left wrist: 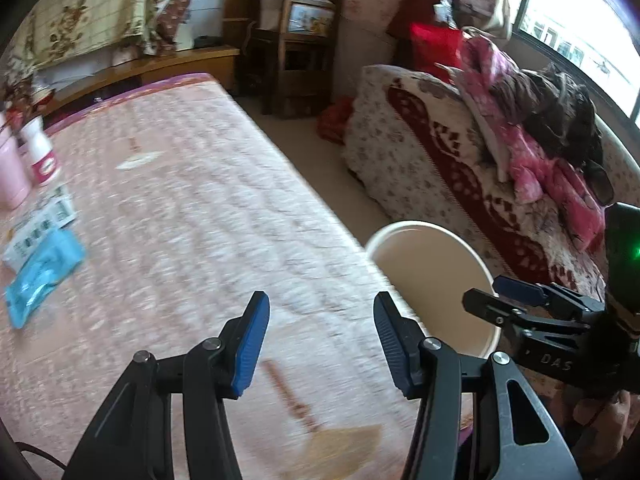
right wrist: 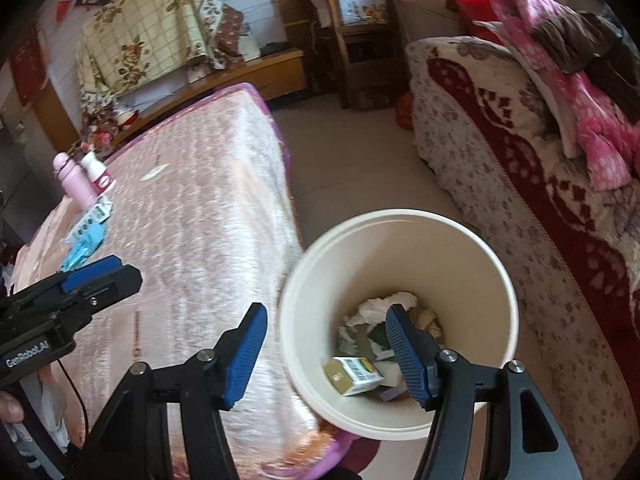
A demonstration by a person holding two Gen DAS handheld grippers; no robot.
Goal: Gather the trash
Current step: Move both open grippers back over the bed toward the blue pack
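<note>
Both grippers have nothing in them. In its own view, the left gripper (left wrist: 320, 344) has its jaws apart above the bed (left wrist: 192, 208). In its own view, the right gripper (right wrist: 324, 352) has its jaws apart too, right above the bin (right wrist: 472, 256). The bin stands on the floor, touching the side of the bed. Inside it lie white tissue (right wrist: 380, 304) and a small box (right wrist: 352, 374).

Farther up the bed from the bin lie a blue pack (left wrist: 44, 276) and paper packets (left wrist: 40, 224). Beyond them stand a pink bottle (right wrist: 74, 180) and a white bottle (right wrist: 98, 172).

What could go wrong, I think: reaching for the blue pack could catch the bed cover, or bump the bottles over. A swing back could knock the bin over.
</note>
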